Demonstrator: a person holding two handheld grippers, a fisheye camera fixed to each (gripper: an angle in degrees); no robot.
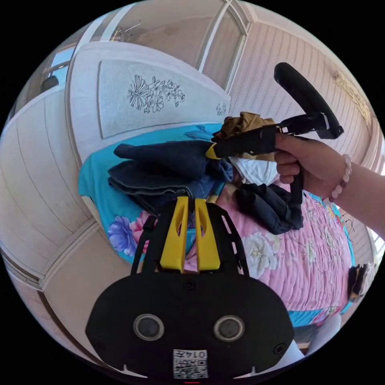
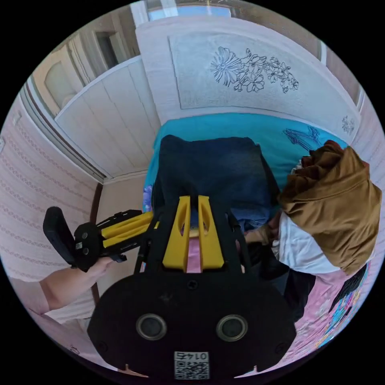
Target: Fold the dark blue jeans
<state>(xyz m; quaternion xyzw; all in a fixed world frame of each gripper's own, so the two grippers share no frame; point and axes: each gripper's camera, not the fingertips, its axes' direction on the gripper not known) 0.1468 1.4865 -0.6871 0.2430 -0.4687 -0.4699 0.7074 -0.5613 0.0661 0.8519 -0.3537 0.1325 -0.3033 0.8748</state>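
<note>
The dark blue jeans [image 1: 160,168] lie folded in a thick stack on the turquoise end of the bed [image 1: 96,192], near the headboard. My left gripper [image 1: 191,199] hovers just short of the stack's near edge, its jaws shut with nothing between them. A hand holds my right gripper [image 1: 211,151] against the stack's upper right corner. In the right gripper view the folded jeans [image 2: 212,172] lie straight ahead, and my right gripper [image 2: 191,197] is shut and empty over their near edge. The left gripper [image 2: 120,230] comes in from the left, held in a hand.
A heap of clothes sits beside the jeans: a brown garment [image 2: 337,204], a white one [image 2: 300,248] and a dark navy one [image 1: 276,208]. A pink floral quilt [image 1: 304,260] covers the rest of the bed. A white headboard [image 2: 248,76] and a pale cupboard [image 2: 108,132] stand behind.
</note>
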